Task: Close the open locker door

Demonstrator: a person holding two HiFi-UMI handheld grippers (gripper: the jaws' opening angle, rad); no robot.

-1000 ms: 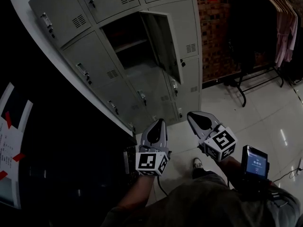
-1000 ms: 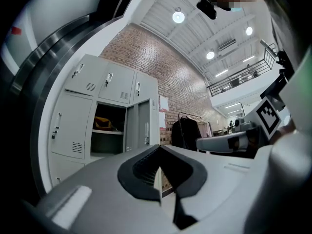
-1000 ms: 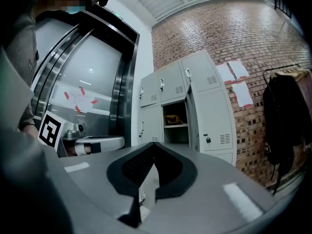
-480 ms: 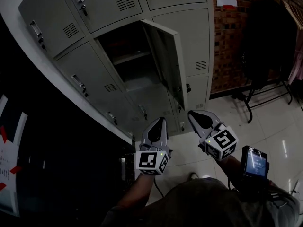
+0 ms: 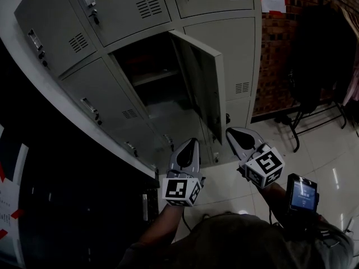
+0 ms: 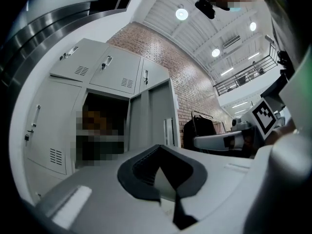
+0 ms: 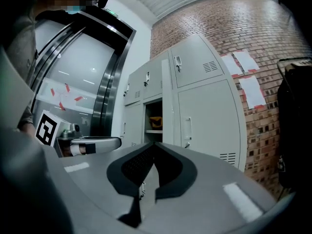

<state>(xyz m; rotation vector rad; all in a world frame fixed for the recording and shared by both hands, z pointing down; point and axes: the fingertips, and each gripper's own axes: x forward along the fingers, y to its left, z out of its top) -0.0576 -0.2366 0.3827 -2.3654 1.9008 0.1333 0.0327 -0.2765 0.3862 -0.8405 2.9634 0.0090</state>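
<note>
The left gripper [image 5: 189,144] hung low in front of the locker bank [image 5: 123,7], aimed at its bottom rows and well apart from any door. Its jaws were together, pad against pad, with nothing between them and nothing touched.

Just right of it and higher, the locker door [image 5: 203,88] stood swung well out from the right edge of its compartment [image 5: 148,66] in the middle of the bank. Its free edge pointed toward the person and the dark interior was fully exposed. The step in hand looked like the reach toward the door, with no contact made yet.

The right gripper [image 5: 233,133] sat below the door's free edge and slightly to its right, near but not touching. Its jaws were likewise pressed together and empty.

Done well, the push probably belonged to this right gripper. Used as a blunt tip, it should meet the door's outer face close to the free edge, far from the hinge, and sweep it leftward into the frame until flush. The left gripper would do best outside the opening, where the door could not trap it. A firm finish seemed wise, since a light push might let the door spring back.

Farther right, a coat rack [image 5: 314,55] with dark garments stood on the pale floor [image 5: 331,150], clear of the swing.
</note>
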